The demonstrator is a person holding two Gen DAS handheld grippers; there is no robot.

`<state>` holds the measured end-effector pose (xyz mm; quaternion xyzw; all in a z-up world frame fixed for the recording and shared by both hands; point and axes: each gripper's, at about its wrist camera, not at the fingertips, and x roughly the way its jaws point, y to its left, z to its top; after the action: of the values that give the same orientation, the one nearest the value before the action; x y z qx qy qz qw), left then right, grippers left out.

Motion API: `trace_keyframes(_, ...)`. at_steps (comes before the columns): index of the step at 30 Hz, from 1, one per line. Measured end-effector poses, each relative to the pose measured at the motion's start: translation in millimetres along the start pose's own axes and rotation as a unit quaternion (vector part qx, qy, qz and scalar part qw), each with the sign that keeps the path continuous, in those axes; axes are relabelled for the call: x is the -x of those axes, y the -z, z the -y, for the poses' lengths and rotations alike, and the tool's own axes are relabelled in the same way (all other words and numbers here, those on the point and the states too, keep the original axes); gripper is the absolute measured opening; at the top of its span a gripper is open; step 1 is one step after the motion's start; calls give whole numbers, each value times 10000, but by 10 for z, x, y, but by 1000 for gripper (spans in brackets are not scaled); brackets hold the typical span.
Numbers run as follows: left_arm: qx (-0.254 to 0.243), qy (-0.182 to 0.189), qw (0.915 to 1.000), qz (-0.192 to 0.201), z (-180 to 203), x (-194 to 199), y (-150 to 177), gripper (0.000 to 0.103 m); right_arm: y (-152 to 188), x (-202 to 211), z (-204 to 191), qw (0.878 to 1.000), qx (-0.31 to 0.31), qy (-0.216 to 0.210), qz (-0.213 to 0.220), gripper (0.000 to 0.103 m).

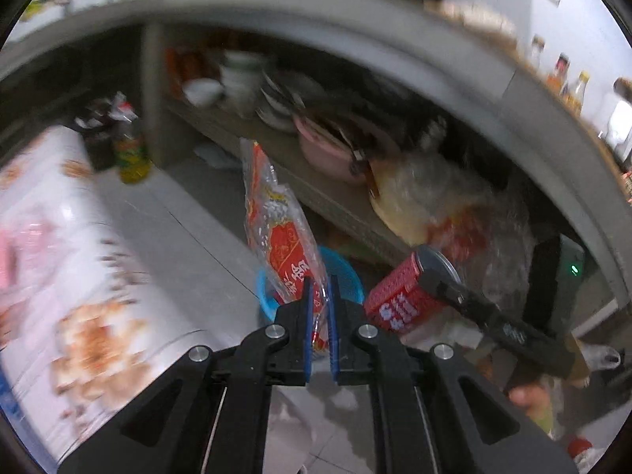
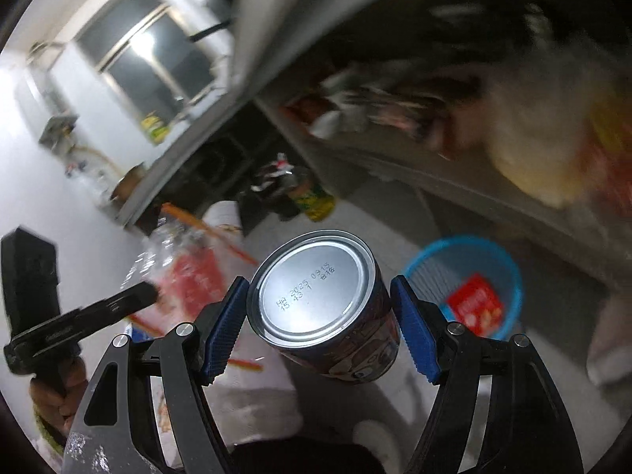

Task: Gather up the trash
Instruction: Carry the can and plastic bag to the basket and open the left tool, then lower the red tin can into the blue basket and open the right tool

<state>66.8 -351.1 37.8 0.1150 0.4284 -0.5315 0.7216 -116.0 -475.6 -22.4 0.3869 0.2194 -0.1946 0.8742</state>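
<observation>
My left gripper (image 1: 320,288) is shut on a clear plastic wrapper with red print (image 1: 276,217), which stands up from the jaws above a blue trash basket (image 1: 347,272). My right gripper (image 2: 320,296) is shut on a red drink can (image 2: 316,288), silver bottom facing the camera; the can also shows in the left wrist view (image 1: 403,292). In the right wrist view the blue basket (image 2: 509,272) sits on the floor to the right, with a red packet (image 2: 474,304) inside. The left gripper with the wrapper (image 2: 185,272) shows at the left.
A grey counter (image 1: 355,12) runs overhead, with a shelf below holding bowls (image 1: 237,79) and a pink pot (image 1: 328,150). A bottle with a yellow-green label (image 1: 132,154) stands on the tiled floor. A table with a flowered cloth (image 1: 59,256) is at the left.
</observation>
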Motion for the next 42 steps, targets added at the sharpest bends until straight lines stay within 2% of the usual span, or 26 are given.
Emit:
trace_keyframes(6, -403, -259, 9945, -930, 249, -1105, -179, 6, 162, 32, 415, 9985, -453, 282, -109, 69)
trace_keyframes(9, -578, -464, 9881, -1345, 282, -1592, -183, 6, 208, 75, 578, 9972, -641, 354, -124, 69)
trace_keyframes(14, -860, -1011, 9748, -1790, 271, -2284, -161, 11, 245, 139, 760, 9952, -880, 402, -157, 69)
trace_keyframes(16, -873, -1218, 9672, -2050, 229, -2599, -134, 17, 252, 124, 809, 9948, -907, 418, -194, 69)
trace_keyframes(18, -761, -1350, 9628, -2213, 180, -2786, -119, 36, 270, 109, 850, 9944, -936, 415, -250, 69)
trace_keyframes(19, -706, -1464, 9610, -2239, 151, -2805, -87, 39, 280, 112, 880, 9943, -942, 417, -271, 69)
trace_keyframes(20, -617, -1537, 9614, -2196, 110, -2800, -90, 41, 294, 108, 891, 9942, -944, 424, -288, 69)
trace_keyframes(23, -378, -1332, 9693, -2030, 35, -2668, -156, 44, 343, 92, 937, 9937, -981, 429, -325, 69)
trace_keyframes(26, -326, -1324, 9735, -1839, -9, -2488, -276, 44, 350, 16, 983, 9927, -1053, 440, -383, 69)
trace_keyframes(31, -232, -1306, 9796, -1510, -17, -1883, -466, 45, 331, -153, 1049, 9910, -1145, 537, -444, 69)
trace_keyframes(32, -254, -1230, 9820, -1411, -12, -1686, -492, 48, 325, -215, 1067, 9907, -1133, 585, -485, 69)
trace_keyframes(37, -506, -1136, 9870, -1015, 12, -811, -431, 57, 302, -949, 1247, 9847, -1001, 1064, -950, 69)
trace_keyframes(42, -314, -1155, 9903, -702, -250, 73, -140, 60, 218, -1820, 1433, 9761, -777, 1505, -1361, 69)
